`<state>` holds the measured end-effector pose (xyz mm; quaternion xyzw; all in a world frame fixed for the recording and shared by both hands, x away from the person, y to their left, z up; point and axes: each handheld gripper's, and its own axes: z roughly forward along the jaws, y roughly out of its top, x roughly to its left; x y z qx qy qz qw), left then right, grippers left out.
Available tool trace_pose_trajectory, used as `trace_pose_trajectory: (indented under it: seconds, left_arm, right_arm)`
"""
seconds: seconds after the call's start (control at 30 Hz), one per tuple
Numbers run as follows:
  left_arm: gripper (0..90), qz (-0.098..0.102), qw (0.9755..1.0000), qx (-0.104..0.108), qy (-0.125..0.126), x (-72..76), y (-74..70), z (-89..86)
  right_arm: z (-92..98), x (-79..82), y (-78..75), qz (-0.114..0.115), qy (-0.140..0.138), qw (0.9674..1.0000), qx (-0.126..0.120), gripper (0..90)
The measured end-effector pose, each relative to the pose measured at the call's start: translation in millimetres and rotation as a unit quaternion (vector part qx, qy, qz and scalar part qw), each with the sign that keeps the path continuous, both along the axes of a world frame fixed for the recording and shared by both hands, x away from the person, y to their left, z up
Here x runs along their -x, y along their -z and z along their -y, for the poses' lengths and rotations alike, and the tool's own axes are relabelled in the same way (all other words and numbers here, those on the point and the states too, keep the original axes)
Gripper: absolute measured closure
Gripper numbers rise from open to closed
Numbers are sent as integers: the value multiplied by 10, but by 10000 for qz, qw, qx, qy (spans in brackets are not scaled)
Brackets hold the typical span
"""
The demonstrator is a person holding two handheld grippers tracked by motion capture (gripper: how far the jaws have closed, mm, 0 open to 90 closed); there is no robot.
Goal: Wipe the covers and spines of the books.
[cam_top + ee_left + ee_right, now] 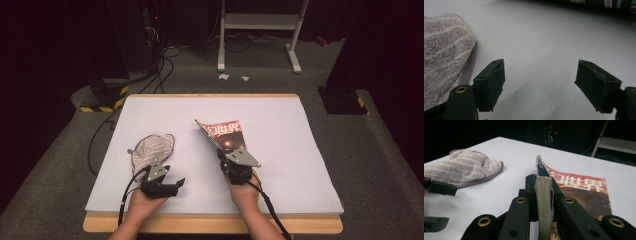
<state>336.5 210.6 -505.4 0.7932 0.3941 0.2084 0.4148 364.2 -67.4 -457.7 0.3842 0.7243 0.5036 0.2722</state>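
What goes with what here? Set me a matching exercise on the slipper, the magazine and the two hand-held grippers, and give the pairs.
Things:
1. slipper
2. magazine
3. left hand-held gripper
4. right hand-held gripper

States:
A. open over bare table
B. striped, lying at the table's left
C. clamped on a stack of pages
D. red cover, one edge lifted

Pairs: 1-B, 2-D, 3-A, 4-C

Black gripper [544, 195] links with brass rivets, grey three-cornered plate, trailing black cable.
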Motion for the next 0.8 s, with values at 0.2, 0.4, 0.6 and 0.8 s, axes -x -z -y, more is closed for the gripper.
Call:
trace_pose_trajectory:
  seconds: [0.2, 0.4, 0.6, 0.8]
  left_arm:
    - [237, -13, 10000, -10, 17, -3, 2, 6]
    - [237, -27, 10000, -29, 19, -4, 5, 10]
    - [237, -44, 10000, -36, 14, -7, 9, 14]
    - [237, -43, 10000, -42, 5, -7, 10, 16]
  right_arm:
    - [-116, 38, 133, -111, -167, 9996, 195, 829]
    - [-199, 97, 242, -152, -283, 9988, 358, 803]
    - [-212, 114, 275, -221, -293, 9989, 307, 777]
    - [-206, 108, 249, -409, -517, 9978, 22, 618]
